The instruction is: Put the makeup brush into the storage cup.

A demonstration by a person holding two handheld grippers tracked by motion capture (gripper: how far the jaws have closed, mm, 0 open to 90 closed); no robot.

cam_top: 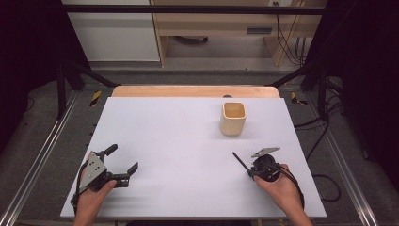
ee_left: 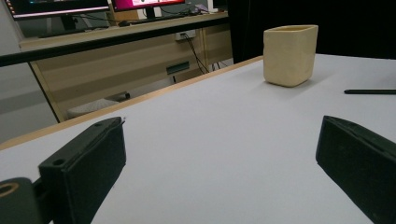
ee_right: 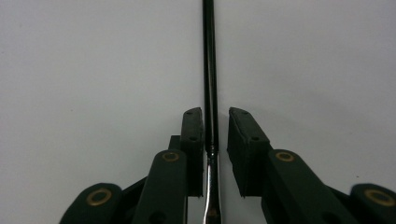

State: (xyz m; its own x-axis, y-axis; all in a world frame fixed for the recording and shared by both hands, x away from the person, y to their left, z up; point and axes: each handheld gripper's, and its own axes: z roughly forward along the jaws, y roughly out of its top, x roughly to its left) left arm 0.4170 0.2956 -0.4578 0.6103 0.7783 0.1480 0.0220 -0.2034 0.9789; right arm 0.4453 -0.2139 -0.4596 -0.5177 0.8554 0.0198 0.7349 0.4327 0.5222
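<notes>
The right gripper view shows what the high view cannot resolve: a thin black pen [ee_right: 210, 70] runs straight between the jaws of the right gripper [ee_right: 215, 114], touching the left pad, with a narrow gap to the right pad; the jaws are nearly closed around it but not yet clamped on both sides. In the high view the pen [cam_top: 240, 161] projects from the right gripper [cam_top: 248, 174] toward the worktop centre. The left gripper [cam_top: 123, 161] rests at the near left with its jaws spread wide and nothing between them. The left gripper view shows a cream square cup [ee_left: 289, 55] upright near the far edge, with the pen [ee_left: 369, 92] lying flat, well apart from it. The worktop [cam_top: 179, 141] is a pale sheet, bare across its middle. Beyond its far wooden edge stand monitors [ee_left: 60, 7] on a desk.
</notes>
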